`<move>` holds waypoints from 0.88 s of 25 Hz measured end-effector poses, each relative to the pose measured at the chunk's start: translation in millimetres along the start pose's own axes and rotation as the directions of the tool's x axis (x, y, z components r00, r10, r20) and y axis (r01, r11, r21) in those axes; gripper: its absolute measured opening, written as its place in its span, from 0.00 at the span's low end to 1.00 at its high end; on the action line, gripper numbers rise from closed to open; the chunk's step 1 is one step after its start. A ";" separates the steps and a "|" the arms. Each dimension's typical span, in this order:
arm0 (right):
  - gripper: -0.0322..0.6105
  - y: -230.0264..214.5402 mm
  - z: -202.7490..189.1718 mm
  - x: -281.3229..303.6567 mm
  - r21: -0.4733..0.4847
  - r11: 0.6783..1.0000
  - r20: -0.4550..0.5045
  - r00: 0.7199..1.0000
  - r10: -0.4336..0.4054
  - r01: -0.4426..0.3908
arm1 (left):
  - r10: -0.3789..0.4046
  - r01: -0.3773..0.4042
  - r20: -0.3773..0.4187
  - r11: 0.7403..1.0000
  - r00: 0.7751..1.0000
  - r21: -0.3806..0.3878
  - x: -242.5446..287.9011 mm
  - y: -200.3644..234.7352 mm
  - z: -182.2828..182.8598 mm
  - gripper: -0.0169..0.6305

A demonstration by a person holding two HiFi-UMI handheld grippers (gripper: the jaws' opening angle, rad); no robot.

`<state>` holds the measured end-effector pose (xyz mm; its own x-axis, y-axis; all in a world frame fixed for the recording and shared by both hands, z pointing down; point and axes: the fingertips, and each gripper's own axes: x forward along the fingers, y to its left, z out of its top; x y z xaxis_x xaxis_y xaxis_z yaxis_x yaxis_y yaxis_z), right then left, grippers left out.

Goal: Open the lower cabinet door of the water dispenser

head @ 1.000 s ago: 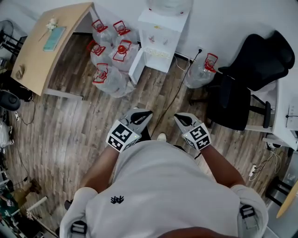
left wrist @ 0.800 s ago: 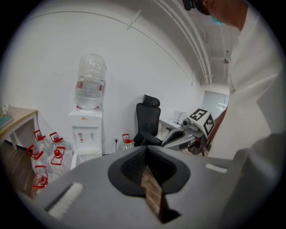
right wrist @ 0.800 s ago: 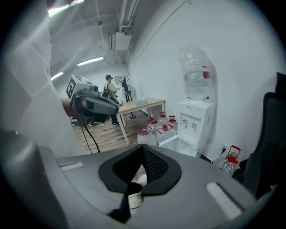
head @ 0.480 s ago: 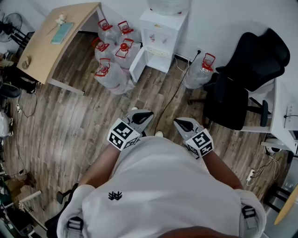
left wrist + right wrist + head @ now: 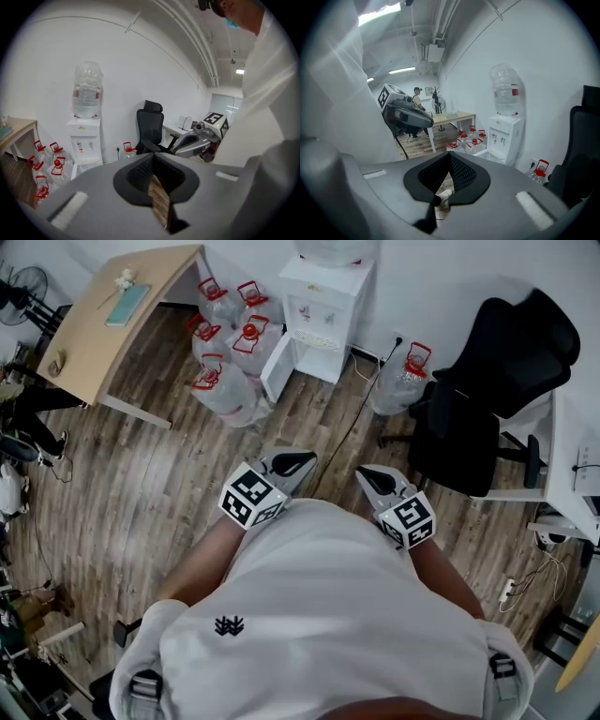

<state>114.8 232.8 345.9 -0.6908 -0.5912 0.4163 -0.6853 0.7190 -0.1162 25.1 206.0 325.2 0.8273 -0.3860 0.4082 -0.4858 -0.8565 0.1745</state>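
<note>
The white water dispenser (image 5: 323,310) stands against the far wall with a clear bottle on top. It also shows in the left gripper view (image 5: 86,140) and the right gripper view (image 5: 505,136). A white panel (image 5: 275,374) juts out from its lower front at the left and looks like the lower door standing ajar. My left gripper (image 5: 298,465) and right gripper (image 5: 367,474) are both shut and empty. They are held side by side in front of my body, well short of the dispenser and pointing towards it. In their own views the left gripper (image 5: 153,157) and the right gripper (image 5: 450,153) hold nothing.
Several water jugs with red caps (image 5: 230,343) crowd the floor left of the dispenser. One more jug (image 5: 403,376) sits to its right. A black office chair (image 5: 487,399) stands at the right and a wooden desk (image 5: 103,320) at the left. A cable (image 5: 352,437) runs across the wood floor.
Both grippers have risen a little and moved forward towards the dispenser, still shut. The dispenser's panel has not moved.
</note>
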 end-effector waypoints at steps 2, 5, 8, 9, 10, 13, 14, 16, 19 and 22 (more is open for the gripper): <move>0.05 0.4 0.6 -0.2 -0.005 1.000 0.008 1.000 -0.002 0.002 | 0.006 -0.006 -0.004 1.000 1.000 -0.001 2.2 -0.3 -2.1 0.11; 0.05 -0.7 1.7 -0.4 -0.010 1.000 0.012 1.000 -0.014 0.014 | 0.007 -0.007 0.001 1.000 1.000 -0.013 2.4 1.1 -1.5 0.11; 0.05 -1.5 3.5 -3.2 -0.009 1.000 0.008 1.000 -0.015 0.015 | 0.009 -0.008 0.020 0.999 1.000 -0.033 0.8 1.0 2.2 0.11; 0.05 -1.1 4.9 -3.6 -0.008 1.000 0.012 1.000 -0.013 0.013 | 0.011 -0.010 0.023 0.999 1.000 -0.038 0.4 0.9 2.6 0.11; 0.05 -0.2 5.4 -3.7 -0.007 1.000 0.013 1.000 -0.011 0.011 | 0.012 -0.011 0.025 0.999 1.000 -0.043 -0.1 0.6 2.3 0.11; 0.05 3.8 4.0 -3.4 -0.006 1.000 0.011 1.000 -0.005 0.005 | 0.015 -0.014 0.024 0.999 1.000 -0.051 -1.8 -2.1 -2.2 0.11; 0.05 5.0 4.2 -2.9 -0.006 1.000 0.011 1.000 -0.003 0.003 | 0.017 -0.016 0.021 0.999 1.000 -0.051 -2.4 -2.7 -3.7 0.11; 0.05 7.7 3.9 -2.3 -0.008 1.000 0.010 1.000 0.002 -0.002 | 0.020 -0.019 0.016 0.999 1.000 -0.050 -4.2 -3.5 -6.5 0.11; 0.05 12.0 2.8 -1.7 -0.014 1.000 0.008 1.000 0.006 -0.005 | 0.026 -0.026 0.010 0.998 1.000 -0.051 -8.7 -3.4 -10.9 0.11; 0.05 16.0 1.3 -3.1 -0.017 1.000 0.010 1.000 0.006 -0.006 | 0.035 -0.035 0.009 0.998 0.999 -0.044 -12.4 -4.8 -14.4 0.11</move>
<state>105.7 245.6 341.6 -0.6974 -0.5903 0.4064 -0.6771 0.7286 -0.1035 13.0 219.9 332.3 0.8122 -0.4188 0.4062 -0.5261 -0.8266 0.1999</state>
